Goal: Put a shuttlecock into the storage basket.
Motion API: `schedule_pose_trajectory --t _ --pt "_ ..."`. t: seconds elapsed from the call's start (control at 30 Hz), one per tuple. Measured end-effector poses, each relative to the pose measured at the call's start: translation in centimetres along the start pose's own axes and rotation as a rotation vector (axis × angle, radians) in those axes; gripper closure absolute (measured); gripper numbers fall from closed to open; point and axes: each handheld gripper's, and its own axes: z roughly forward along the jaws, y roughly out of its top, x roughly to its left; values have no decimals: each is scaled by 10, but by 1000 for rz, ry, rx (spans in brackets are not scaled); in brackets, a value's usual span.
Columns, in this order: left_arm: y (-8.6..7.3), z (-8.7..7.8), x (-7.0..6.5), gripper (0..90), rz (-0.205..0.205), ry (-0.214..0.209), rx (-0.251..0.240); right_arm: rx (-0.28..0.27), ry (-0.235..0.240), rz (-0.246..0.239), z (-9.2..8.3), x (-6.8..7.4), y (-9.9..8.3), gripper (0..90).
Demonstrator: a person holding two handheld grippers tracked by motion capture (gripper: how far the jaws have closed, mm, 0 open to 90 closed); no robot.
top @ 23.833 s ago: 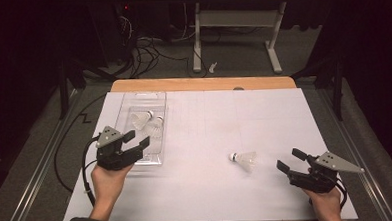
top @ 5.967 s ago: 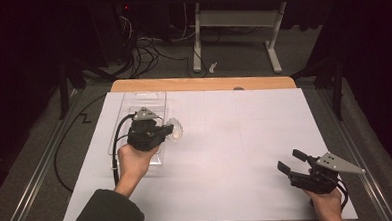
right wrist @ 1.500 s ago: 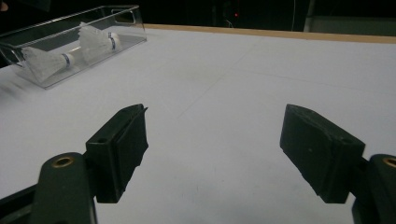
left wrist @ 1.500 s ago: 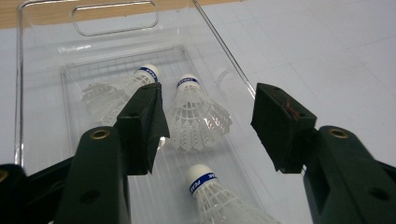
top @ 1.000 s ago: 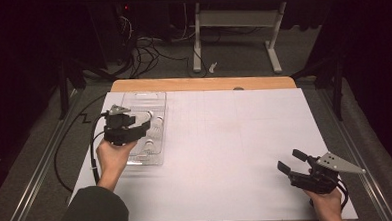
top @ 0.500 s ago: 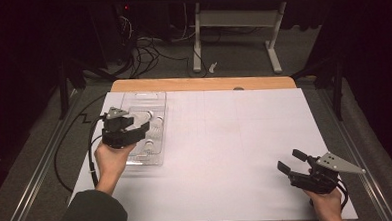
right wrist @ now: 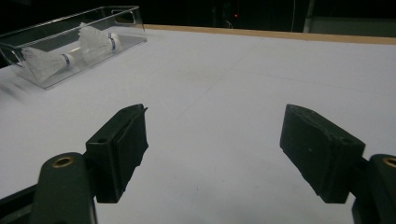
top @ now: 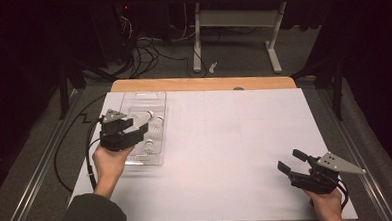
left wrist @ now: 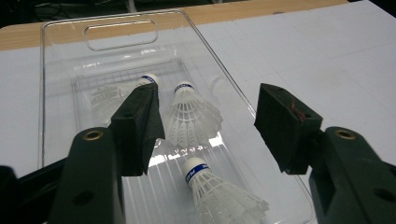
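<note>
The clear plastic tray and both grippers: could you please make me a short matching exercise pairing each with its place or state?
Things:
1. clear plastic tray
2. left gripper
3. right gripper
4. white feather shuttlecocks

Places or states:
A. open, over bare white paper, near right corner
B. lying inside the tray
C. open, above the tray
D. on the table's left side

Pairs: 1-D, 2-C, 3-A, 4-B

White shuttlecocks (left wrist: pixel 194 116), blue-banded corks; clear tray (left wrist: pixel 60 51)

High cam overhead; gripper cams close, tray (left wrist: pixel 56 56) shared.
</note>
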Motion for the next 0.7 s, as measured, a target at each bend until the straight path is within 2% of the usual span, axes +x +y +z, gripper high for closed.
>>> schedule_pose_trajectory --t 0.7 --pt "-16 -12 2 393 -13 0 -39 0 1 0 0 0 0 235"
